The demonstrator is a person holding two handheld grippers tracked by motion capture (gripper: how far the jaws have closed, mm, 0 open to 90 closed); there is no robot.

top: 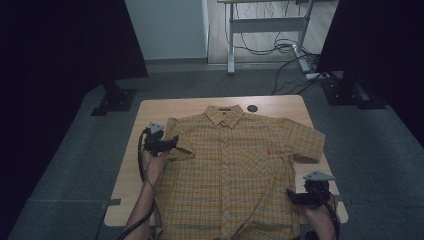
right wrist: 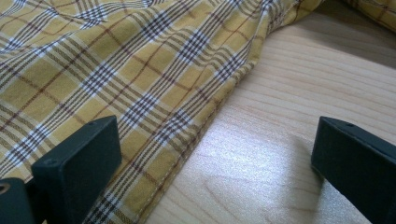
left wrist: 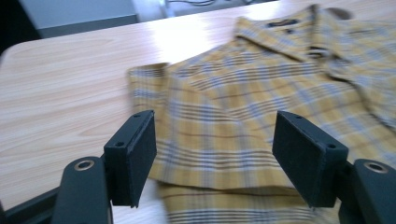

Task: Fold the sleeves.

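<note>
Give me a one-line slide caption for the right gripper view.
Open right gripper poised low over the side hem of a yellow plaid short-sleeved shirt on the light wooden table.

High view: fixed above person's side of wooden table point(top: 131, 165), looking forward and down, far enough to take in whole yellow plaid shirt point(top: 235, 165) and floor beyond.
Left gripper view: low and close, looking across folded sleeve point(left wrist: 154, 88) toward collar point(left wrist: 275, 32).
Right gripper view: very close, just above shirt's side hem point(right wrist: 196, 140).
Shared by all three: shirt on tabletop.
</note>
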